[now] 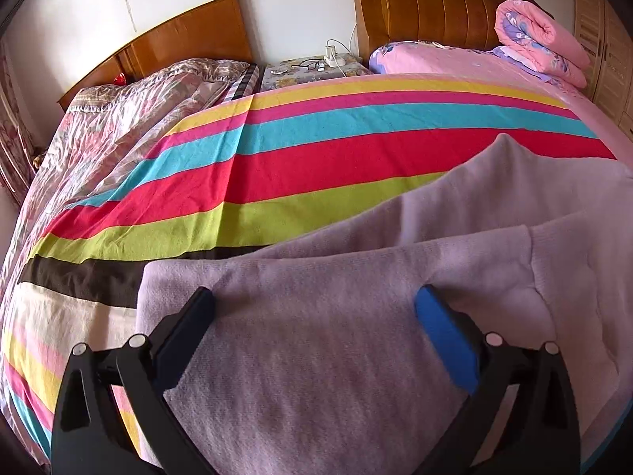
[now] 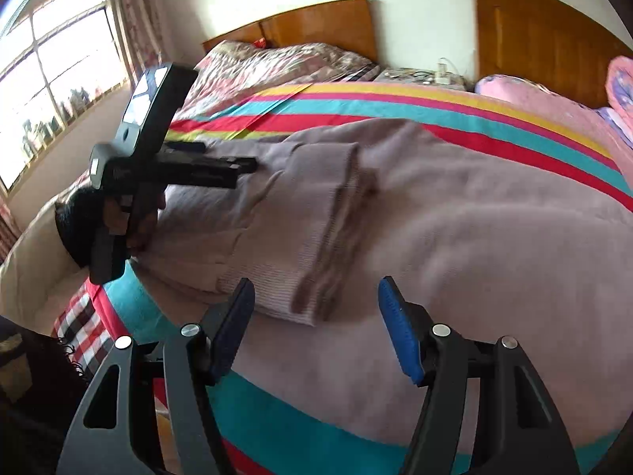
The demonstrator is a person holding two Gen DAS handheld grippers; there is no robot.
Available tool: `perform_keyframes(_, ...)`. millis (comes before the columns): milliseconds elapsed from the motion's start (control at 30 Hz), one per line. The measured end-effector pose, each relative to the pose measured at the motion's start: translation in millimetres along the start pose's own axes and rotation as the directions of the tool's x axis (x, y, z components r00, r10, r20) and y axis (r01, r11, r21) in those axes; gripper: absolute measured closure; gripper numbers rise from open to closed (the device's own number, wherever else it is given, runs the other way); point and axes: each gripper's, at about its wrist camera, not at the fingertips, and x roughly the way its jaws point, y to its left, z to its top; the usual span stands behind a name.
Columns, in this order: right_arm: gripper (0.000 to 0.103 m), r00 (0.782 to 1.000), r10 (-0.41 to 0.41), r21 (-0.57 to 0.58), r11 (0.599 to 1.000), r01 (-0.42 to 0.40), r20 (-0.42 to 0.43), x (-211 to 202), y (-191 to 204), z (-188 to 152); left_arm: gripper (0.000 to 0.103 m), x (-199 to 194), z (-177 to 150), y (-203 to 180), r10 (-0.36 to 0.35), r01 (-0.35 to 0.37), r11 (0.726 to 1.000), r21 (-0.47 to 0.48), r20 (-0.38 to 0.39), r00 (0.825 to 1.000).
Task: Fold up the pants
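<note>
Both hand-held grippers [image 1: 314, 297] [image 2: 316, 289] hover open over pants [image 2: 435, 206] on striped sheet [image 1: 277, 150].

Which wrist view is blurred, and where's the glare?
Left wrist view: sharp, evenly lit, pants and striped sheet crisp, strong fisheye bending. Right wrist view: motion blur across the pants, window blown out at left.

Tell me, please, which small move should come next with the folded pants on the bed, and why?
Probably bring the right gripper forward and down onto the ribbed cuffs just ahead of it. Both grippers are open and hold nothing, the left gripper hovers over the pants, and the cuffs already lie folded onto the cloth, so another fold seems to be left.
</note>
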Motion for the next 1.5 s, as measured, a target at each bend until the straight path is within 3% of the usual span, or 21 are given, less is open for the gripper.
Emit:
perform_keyframes(133, 0.04, 0.98, -0.158, 0.227, 0.966, 0.127, 0.122, -73, -73, -18, 0.001, -3, -1, -3, 0.041, -0.042, 0.999, 0.015, 0.02, 0.999)
perform_keyframes(267, 0.039, 0.952, -0.273, 0.453, 0.872, 0.184, 0.14, -114, -140, -49, 0.002, -19, 2, -6, 0.117, -0.117, 0.993, -0.008, 0.073, 0.99)
perform_keyframes(433, 0.039, 0.966, -0.247, 0.662, 0.736, 0.139, 0.072, -101, -207, -83, 0.001, -64, 11, -29, 0.019, -0.02, 1.0, 0.002, 0.195, 0.981)
perform_keyframes(533, 0.039, 0.971, -0.228, 0.71, 0.695, 0.112, 0.07, -88, -229, -88, 0.001, -70, 12, -53, -0.034, 0.019, 0.997, 0.071, 0.211, 0.977)
perform_keyframes(667, 0.039, 0.975, -0.208, 0.718, 0.691, 0.09, 0.078, -78, -235, -81, 0.001, -54, 7, -80, -0.083, 0.062, 0.989, 0.133, 0.161, 0.983)
perform_keyframes(767, 0.037, 0.982, -0.183, 0.69, 0.716, 0.106, 0.039, -73, -233, -75, 0.001, -37, 0, -94, -0.077, 0.057, 0.984, 0.167, 0.118, 0.99)
perform_keyframes(900, 0.038, 0.999, -0.052, 0.677, 0.735, 0.032, 0.009, -68, -225, -76, 0.001, -28, -5, -94, -0.072, 0.051, 0.983, 0.177, 0.114, 0.991)
perform_keyframes(967, 0.038, 0.997, -0.082, 0.643, 0.763, 0.061, 0.003, -66, -220, -73, 0.001, -24, -4, -90, -0.085, 0.068, 0.984, 0.164, 0.101, 0.991)
perform_keyframes(1167, 0.038, 0.989, -0.129, 0.767, 0.642, 0.027, 0.074, -66, -237, -71, 0.001, -22, -6, -88, -0.097, 0.082, 0.985, 0.149, 0.093, 0.991)
perform_keyframes(1333, 0.038, 0.983, -0.184, 0.742, 0.662, 0.109, 0.019, -67, -220, -67, 0.001, -21, -7, -86, -0.113, 0.101, 0.985, 0.139, 0.085, 0.99)
perform_keyframes(1500, 0.044, 0.977, -0.207, 0.796, 0.601, 0.078, 0.061, -69, -227, -75, 0.001, -19, -6, -81, -0.145, 0.136, 0.984, 0.116, 0.067, 0.987)
